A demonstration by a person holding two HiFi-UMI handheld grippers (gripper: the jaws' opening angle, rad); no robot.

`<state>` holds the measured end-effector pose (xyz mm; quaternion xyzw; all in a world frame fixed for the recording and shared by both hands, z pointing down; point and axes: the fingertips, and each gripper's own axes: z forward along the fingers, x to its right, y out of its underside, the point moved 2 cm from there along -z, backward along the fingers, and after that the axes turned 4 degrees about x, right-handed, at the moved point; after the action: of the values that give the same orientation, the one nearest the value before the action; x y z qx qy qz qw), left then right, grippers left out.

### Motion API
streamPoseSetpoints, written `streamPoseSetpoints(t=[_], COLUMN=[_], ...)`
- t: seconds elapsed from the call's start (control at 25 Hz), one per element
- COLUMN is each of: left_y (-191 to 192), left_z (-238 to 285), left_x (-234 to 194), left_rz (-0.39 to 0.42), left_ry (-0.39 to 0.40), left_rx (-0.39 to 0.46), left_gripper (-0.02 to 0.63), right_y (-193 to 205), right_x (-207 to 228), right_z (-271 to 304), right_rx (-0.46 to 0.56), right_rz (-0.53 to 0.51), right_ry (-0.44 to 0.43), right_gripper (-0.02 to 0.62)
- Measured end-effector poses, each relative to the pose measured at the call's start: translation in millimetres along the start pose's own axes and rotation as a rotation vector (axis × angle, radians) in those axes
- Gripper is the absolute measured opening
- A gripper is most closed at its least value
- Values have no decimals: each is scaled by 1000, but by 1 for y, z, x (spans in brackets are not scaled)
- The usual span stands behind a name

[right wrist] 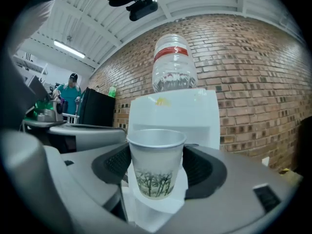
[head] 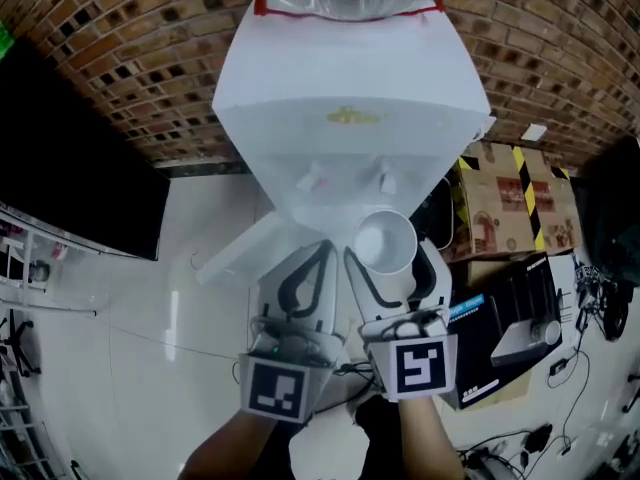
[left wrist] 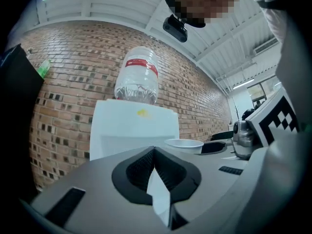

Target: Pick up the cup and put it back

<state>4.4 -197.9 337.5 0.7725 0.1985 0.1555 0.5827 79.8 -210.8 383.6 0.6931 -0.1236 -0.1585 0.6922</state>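
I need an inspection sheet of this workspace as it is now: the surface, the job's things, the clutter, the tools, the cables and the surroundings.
Surface: white glossy floor; no table in view.
Job's things: paper cup with a tree print, upright, held in front of the white water dispenser.
Clutter: cardboard boxes and a black box on the floor right of the dispenser.
Tools: right tool shut on the cup; left tool shut, nothing in it.
Cables: black cables loose on the floor at the right.
Surroundings: brick wall; black cabinet at the left; water bottle on top of the dispenser.
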Motion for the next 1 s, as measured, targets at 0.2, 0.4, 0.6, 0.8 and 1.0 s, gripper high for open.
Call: streamPoseSetpoints(t=[0.2, 0.4, 0.6, 0.8, 1.0], left_y=[90, 176, 254, 319, 371], left_z=[-20, -38, -50, -55, -58], left_x=[0, -9, -21, -32, -42], left_rz=[-3, 7, 13, 32, 29], left_ry=[-16, -30, -47, -46, -43], left_rx=[-2, 3, -12, -19, -13], left_gripper=[-9, -8, -8, -8, -8], right_y=[94, 186, 269, 340, 405], right_x=[-6, -12, -13, -10, -3], right_z=[5, 15, 33, 58, 92], right_rx=[-2, -17, -7, -6, -4], right_rz=[2, -24, -10, -21, -12], right_ry=[3, -1, 3, 4, 16], right_gripper=[336, 336, 336, 336, 336])
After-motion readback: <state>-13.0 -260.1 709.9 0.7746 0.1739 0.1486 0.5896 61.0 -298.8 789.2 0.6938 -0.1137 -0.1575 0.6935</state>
